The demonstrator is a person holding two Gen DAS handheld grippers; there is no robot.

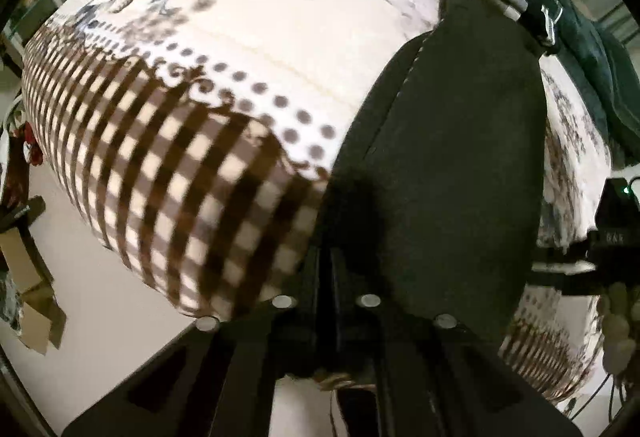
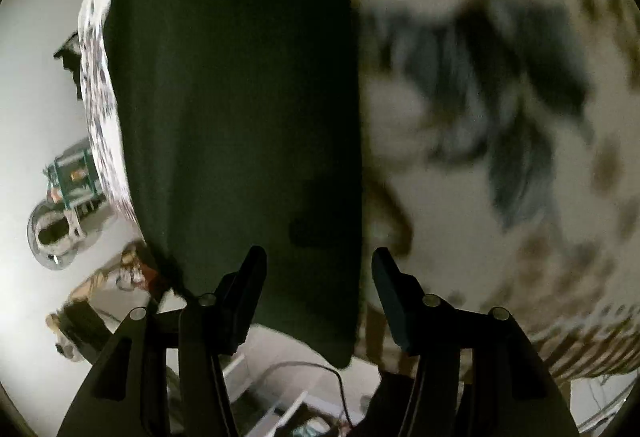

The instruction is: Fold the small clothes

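Left gripper clenched on the dark garment, which lies at 3 o'clock on the floral blanket. Right gripper released, fingers apart above the garment's edge.

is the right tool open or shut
Open. In the right wrist view the right tool has its two fingers spread wide apart, with the dark garment lying between them, not pinched.

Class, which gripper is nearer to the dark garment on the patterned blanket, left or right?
Left. The left gripper has its jaws shut on the dark garment; the right gripper hovers open just short of its edge.
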